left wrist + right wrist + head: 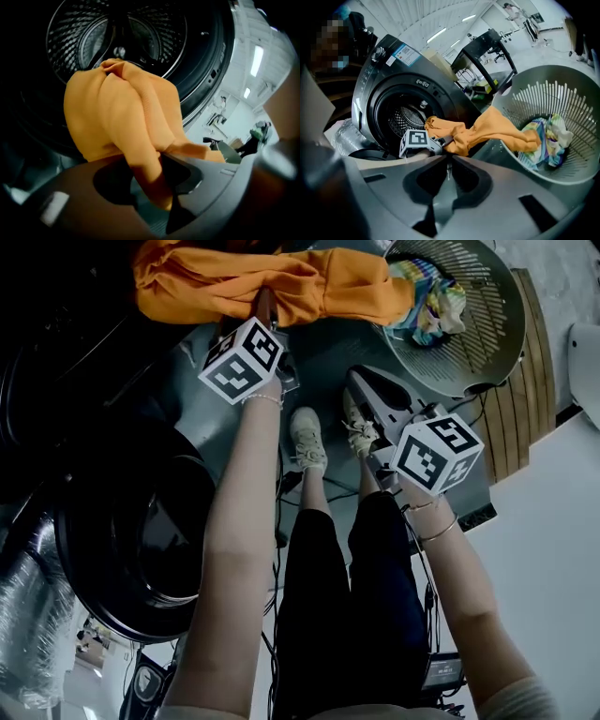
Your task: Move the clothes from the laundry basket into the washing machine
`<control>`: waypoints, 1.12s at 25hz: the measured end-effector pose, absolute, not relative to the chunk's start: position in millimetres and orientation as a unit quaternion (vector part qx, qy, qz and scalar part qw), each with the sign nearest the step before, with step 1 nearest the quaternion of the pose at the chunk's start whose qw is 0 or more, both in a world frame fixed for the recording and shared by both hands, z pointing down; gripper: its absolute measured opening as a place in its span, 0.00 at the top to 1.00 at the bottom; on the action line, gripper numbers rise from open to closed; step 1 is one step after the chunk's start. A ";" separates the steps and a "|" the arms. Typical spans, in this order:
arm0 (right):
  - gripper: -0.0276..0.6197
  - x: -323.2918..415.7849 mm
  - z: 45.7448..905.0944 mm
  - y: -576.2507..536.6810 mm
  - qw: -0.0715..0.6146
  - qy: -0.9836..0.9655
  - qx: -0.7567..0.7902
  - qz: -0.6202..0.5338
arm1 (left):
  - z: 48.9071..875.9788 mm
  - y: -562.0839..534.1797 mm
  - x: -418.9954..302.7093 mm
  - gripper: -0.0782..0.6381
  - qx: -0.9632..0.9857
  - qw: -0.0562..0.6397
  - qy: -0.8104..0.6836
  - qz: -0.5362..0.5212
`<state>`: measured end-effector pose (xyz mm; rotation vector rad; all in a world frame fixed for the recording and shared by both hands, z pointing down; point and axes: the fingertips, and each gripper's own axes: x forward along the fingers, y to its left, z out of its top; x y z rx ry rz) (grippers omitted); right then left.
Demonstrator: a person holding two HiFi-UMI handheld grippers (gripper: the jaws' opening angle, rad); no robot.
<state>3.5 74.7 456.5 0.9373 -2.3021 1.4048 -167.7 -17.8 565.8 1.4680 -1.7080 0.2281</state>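
An orange garment (300, 287) stretches from the grey laundry basket (506, 343) towards the washing machine at the left. My left gripper (267, 307) is shut on its middle. In the left gripper view the orange cloth (117, 112) bulges out between the jaws (145, 161), right in front of the open steel drum (117, 33). My right gripper (356, 381) hangs shut and empty beside the basket; its jaws (449, 168) meet with nothing between them. A multicoloured cloth (548, 140) lies in the basket (581, 93), under the garment's (487, 133) trailing end.
The machine's round door (131, 549) hangs open at the lower left, close to my left arm. The person's shoes (307, 437) stand between the machine and the basket. A wooden slatted board (525, 409) lies under the basket. Cables trail on the floor by the feet.
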 end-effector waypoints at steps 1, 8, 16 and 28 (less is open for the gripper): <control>0.90 4.0 457.3 73.8 0.146 -0.798 0.324 0.486 | 561.0 -20.9 -172.0 0.71 0.588 0.407 -0.689 0.117; 0.90 -0.3 455.8 72.9 0.146 -0.796 0.322 0.491 | 486.7 -42.7 -206.2 0.81 0.621 0.315 -0.705 0.138; 0.90 -12.9 442.5 71.0 0.130 -0.800 0.319 0.491 | 424.3 -62.5 -289.1 0.81 0.598 0.232 -0.755 0.138; 0.90 -12.2 451.7 78.6 0.127 -0.794 0.320 0.501 | 453.1 -76.4 -325.0 0.59 0.528 0.323 -0.785 0.032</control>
